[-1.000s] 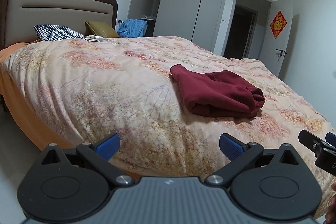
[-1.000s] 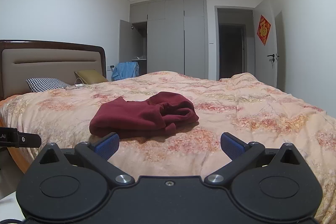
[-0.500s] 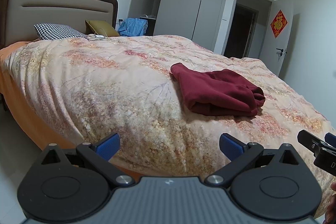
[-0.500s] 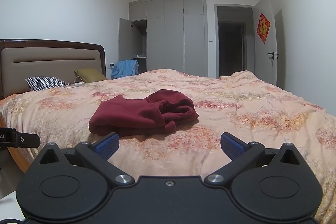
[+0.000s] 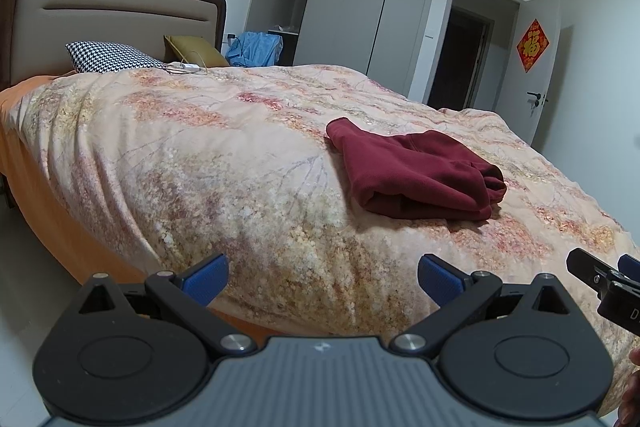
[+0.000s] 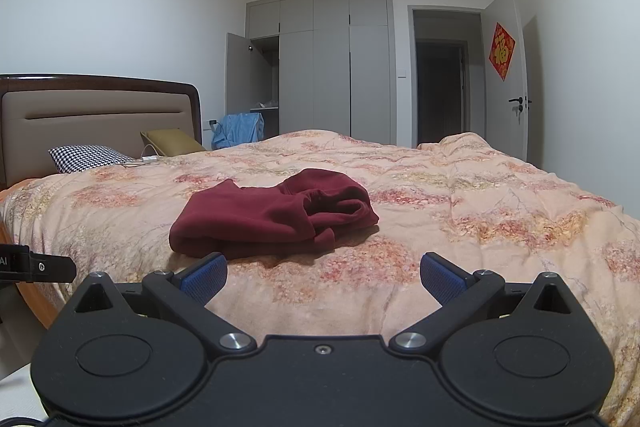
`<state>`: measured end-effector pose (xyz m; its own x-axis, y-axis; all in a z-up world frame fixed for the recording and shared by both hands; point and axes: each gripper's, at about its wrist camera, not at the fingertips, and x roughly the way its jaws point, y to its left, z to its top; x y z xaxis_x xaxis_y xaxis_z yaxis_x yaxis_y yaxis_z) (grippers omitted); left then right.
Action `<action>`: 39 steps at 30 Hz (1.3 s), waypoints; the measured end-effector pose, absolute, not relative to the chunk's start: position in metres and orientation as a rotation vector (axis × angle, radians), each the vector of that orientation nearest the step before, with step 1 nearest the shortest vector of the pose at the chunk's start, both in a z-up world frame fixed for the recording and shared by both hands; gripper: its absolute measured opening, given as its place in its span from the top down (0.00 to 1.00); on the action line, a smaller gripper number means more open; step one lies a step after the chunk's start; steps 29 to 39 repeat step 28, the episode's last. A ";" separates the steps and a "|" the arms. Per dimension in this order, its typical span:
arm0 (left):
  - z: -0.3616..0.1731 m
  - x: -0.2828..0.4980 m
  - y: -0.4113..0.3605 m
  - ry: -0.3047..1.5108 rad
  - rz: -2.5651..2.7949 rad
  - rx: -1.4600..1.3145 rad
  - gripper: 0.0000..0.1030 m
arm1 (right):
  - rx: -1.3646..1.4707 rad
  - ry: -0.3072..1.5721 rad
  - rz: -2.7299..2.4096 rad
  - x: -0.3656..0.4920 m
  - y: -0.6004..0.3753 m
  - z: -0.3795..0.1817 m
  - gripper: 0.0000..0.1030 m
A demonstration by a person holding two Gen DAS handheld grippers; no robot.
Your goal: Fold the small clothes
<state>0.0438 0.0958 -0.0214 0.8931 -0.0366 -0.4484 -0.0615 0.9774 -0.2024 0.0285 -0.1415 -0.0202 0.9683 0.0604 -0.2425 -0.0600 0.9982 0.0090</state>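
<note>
Bedroom, floral duvet (image 5: 200, 155). I'm holding left gripper (image 5: 322, 277) spread wide, empty. Maroon garment (image 6: 276, 215) is lying mid-bed, bunched; I'm judging it soft, light, floppy, so pinching its near folded edge. Right gripper (image 6: 322, 277) also gaping, empty.

On the door (image 6: 516, 83) to my right hangs a red diamond sign (image 6: 501, 51) with one gold Chinese character, 福, which also reads clearly from my left-hand camera. At the left edge of my right-hand view, my left gripper (image 6: 36, 263) carries white lettering of which I can read only "AI". In the other view my right gripper (image 5: 612, 291) shows a partial "D", the rest cut off.
</note>
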 end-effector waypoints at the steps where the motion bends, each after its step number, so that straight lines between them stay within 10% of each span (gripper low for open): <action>1: -0.022 0.044 0.096 0.468 0.013 -0.215 0.00 | 0.002 0.245 0.061 0.029 -0.141 -0.020 0.01; 39: -0.021 0.045 0.085 0.485 0.143 -0.086 0.00 | 0.002 0.245 0.063 0.028 -0.141 -0.022 0.01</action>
